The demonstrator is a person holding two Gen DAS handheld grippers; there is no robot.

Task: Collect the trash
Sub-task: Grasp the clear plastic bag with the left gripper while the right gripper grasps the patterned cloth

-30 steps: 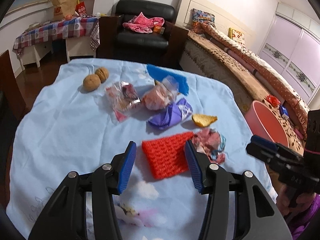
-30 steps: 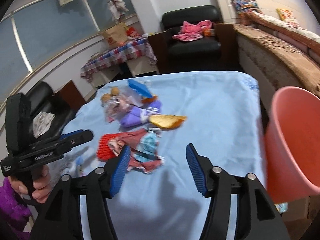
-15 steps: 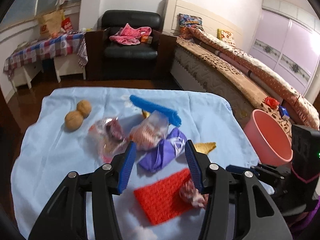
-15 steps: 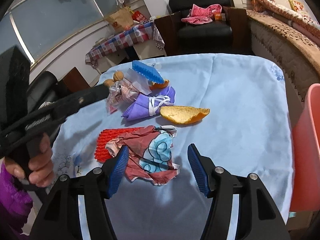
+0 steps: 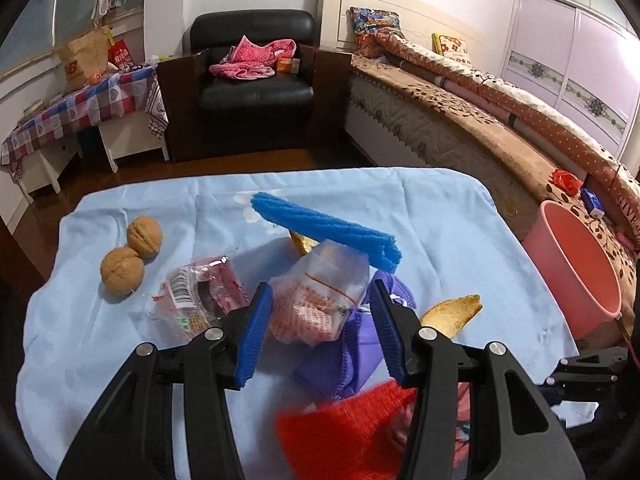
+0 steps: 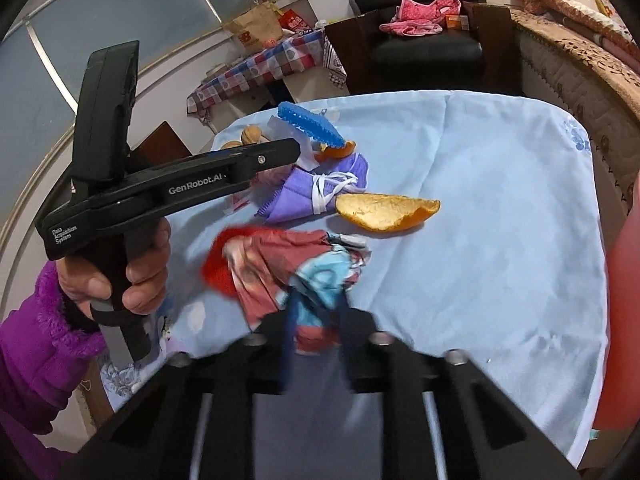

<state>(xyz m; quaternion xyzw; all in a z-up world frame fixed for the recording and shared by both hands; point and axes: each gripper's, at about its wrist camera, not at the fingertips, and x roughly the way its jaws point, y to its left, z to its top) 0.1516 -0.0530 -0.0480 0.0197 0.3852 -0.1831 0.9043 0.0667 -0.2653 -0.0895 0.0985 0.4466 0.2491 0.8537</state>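
My left gripper (image 5: 318, 334) is open, its blue pads either side of a clear plastic bag with orange print (image 5: 320, 296) on the light blue tablecloth (image 5: 440, 216). A red-printed wrapper (image 5: 200, 304), a purple mask (image 5: 356, 356) and an orange peel (image 5: 454, 312) lie around it. My right gripper (image 6: 316, 334) is shut on a crumpled red and blue wrapper (image 6: 296, 264) that rests on a red mesh cloth (image 6: 218, 276). The peel (image 6: 386, 212) and the mask (image 6: 316, 194) lie beyond it. A pink bin (image 5: 576, 264) stands past the table's right edge.
Two walnuts (image 5: 132, 252) sit at the table's left. A blue sponge strip (image 5: 324, 232) lies behind the bag. A black armchair (image 5: 256, 76) and a bed (image 5: 480, 96) stand beyond the table. The left gripper's body (image 6: 160, 184) shows in the right wrist view.
The left gripper moved forward from the red mesh cloth to the clear bag. The right gripper advanced and closed on the crumpled wrapper.
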